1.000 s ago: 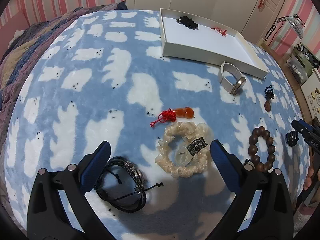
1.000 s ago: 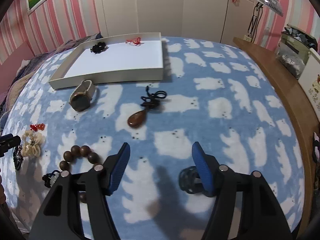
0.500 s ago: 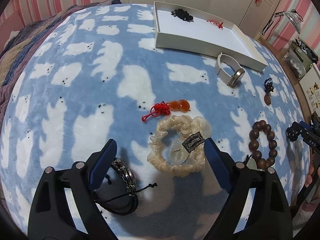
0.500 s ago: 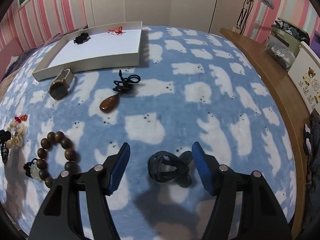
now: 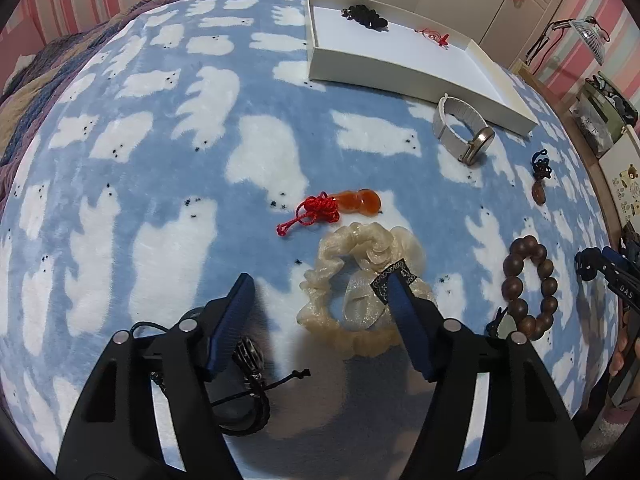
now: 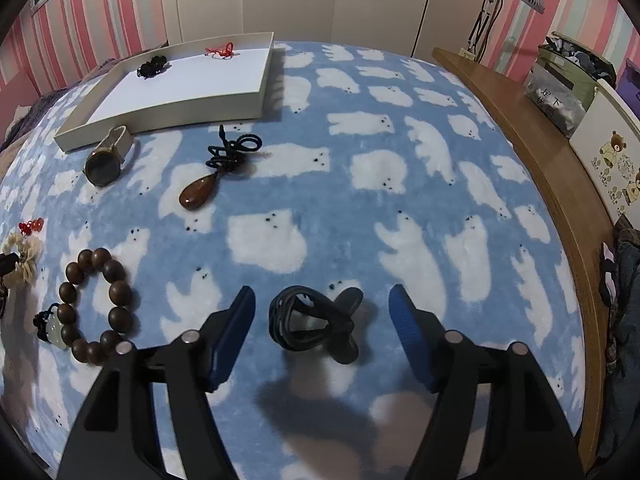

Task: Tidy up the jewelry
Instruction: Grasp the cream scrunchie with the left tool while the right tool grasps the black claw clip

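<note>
My left gripper (image 5: pixel 320 292) is open above the blue bear blanket; its right finger overlaps a cream scrunchie (image 5: pixel 352 280), and a black cord bracelet (image 5: pixel 244 384) lies under its left finger. A red-knot orange gourd charm (image 5: pixel 340 206) lies just beyond. My right gripper (image 6: pixel 322 304) is open, with a dark hair tie (image 6: pixel 312 322) lying between its fingers. A white tray (image 6: pixel 188 84) at the back holds a black piece (image 6: pixel 152 67) and a red knot (image 6: pixel 220 50).
A watch (image 6: pixel 106 158), a brown teardrop pendant on black cord (image 6: pixel 200 194) and a brown bead bracelet (image 6: pixel 96 304) lie on the blanket. A wooden ledge (image 6: pixel 532 148) with boxes and a lamp runs along the right.
Both grippers have moved forward and lower. The dark hair tie now sits fully between the right fingers. The left gripper has shifted right, onto the scrunchie.
</note>
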The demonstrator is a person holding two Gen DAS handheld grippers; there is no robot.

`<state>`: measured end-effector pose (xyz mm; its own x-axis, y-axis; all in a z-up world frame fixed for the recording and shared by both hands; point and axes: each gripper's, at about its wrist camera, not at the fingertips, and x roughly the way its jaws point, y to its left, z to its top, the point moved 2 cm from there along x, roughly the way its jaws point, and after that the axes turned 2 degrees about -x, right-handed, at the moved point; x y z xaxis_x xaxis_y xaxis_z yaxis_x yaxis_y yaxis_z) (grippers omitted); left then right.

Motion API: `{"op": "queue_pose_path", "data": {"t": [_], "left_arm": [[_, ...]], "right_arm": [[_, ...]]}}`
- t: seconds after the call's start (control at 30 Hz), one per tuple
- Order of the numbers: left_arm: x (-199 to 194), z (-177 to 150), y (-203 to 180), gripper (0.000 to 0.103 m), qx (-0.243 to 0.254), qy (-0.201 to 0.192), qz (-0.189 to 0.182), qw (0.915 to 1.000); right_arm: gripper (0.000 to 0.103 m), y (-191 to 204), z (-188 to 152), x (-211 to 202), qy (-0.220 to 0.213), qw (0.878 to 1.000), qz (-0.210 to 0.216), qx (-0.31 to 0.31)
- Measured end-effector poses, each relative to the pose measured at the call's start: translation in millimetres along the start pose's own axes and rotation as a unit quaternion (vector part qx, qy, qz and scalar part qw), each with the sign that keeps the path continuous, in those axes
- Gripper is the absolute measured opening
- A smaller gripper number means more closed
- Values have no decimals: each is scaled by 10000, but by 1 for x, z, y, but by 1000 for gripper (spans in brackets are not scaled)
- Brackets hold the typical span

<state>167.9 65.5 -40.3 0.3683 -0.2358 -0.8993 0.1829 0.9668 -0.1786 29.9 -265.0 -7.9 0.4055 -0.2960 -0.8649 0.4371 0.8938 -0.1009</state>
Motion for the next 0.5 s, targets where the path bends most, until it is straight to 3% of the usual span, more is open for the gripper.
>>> {"op": "queue_pose_path", "data": {"t": [0.33, 0.5], "left_arm": [[2, 0, -2, 53, 2, 22, -77, 10000], [1, 0, -3, 37, 7, 28, -81, 10000]], "right_arm": [[70, -1, -5, 9, 144, 9999, 13, -16], [70, 0, -6, 13, 178, 9998, 15, -42]]}}
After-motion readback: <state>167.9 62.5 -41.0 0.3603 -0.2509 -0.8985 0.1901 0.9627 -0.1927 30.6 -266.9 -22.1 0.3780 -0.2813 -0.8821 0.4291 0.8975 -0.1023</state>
